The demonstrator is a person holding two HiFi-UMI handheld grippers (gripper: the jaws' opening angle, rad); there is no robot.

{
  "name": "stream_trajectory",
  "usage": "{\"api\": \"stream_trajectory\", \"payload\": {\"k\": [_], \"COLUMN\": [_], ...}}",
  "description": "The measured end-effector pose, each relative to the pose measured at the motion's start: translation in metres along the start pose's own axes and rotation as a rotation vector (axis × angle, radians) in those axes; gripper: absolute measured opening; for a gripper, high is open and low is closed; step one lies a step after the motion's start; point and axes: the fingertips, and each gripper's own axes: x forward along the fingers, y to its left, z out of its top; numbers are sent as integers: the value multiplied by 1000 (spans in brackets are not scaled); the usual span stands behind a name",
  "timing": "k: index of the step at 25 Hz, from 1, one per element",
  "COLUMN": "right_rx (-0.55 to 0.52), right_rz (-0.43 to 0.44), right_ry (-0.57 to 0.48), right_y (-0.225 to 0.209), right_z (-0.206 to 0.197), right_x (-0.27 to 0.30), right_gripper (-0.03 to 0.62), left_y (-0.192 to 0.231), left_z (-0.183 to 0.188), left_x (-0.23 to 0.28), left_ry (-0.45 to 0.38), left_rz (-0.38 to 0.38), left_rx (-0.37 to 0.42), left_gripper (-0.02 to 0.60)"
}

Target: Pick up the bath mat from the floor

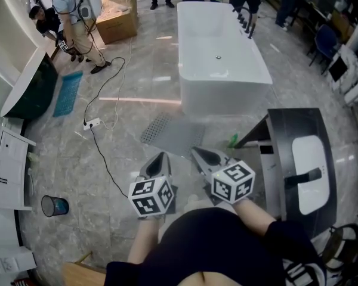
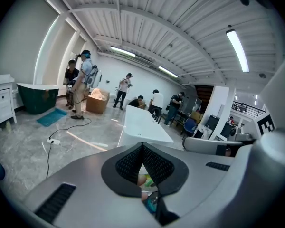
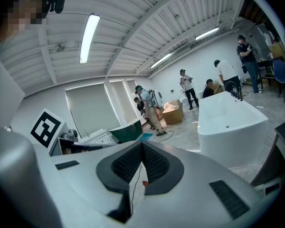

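Judging by the scene, the pick-up is only beginning: the grey bath mat [image 1: 179, 134] is lying flat and untouched on the floor [image 1: 131, 70] before the white bathtub [image 1: 218, 58], while the left gripper [image 1: 161, 155] and right gripper [image 1: 198, 151] are hovering short of it, fingers [image 3: 128, 163] closed on nothing.

- Floor [image 1: 137, 70]: polished grey stone, glossy, mirroring the lights.
- Mat [image 1: 176, 136]: matt grey and rubbery-looking, with one end pierced by small holes.
- Tub [image 1: 224, 70]: smooth, glossy white.
- Box [image 1: 116, 19]: matt brown cardboard.
- Left gripper [image 1: 162, 157] and right gripper [image 1: 198, 152]: smooth matt grey plastic shells; black pads [image 2: 128, 164] finely ribbed.
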Motion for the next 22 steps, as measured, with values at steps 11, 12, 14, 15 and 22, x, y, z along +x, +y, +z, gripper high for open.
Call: {"api": "stream_trajectory", "payload": {"k": [11, 12, 14, 15, 22], "right_rx": [47, 59, 80, 88, 117], "right_rz": [-53, -65, -91, -107, -217], "right_ry": [22, 22, 26, 29, 22], "right_y": [-43, -49, -60, -65, -105], "right_z": [-5, -6, -8, -10, -9], "right_x": [8, 10, 14, 17, 39], "right_gripper": [11, 11, 11, 11, 11], "left_y": [7, 9, 17, 21, 44], "left_z": [-1, -1, -1, -1, -4], "left_x": [38, 41, 50, 55, 100], "left_ry": [62, 69, 83, 92, 127], "left_rz": [7, 8, 10, 10, -20], "left_rx": [16, 18, 15, 12, 18], "left_gripper": [-6, -6, -6, -6, -6]}}
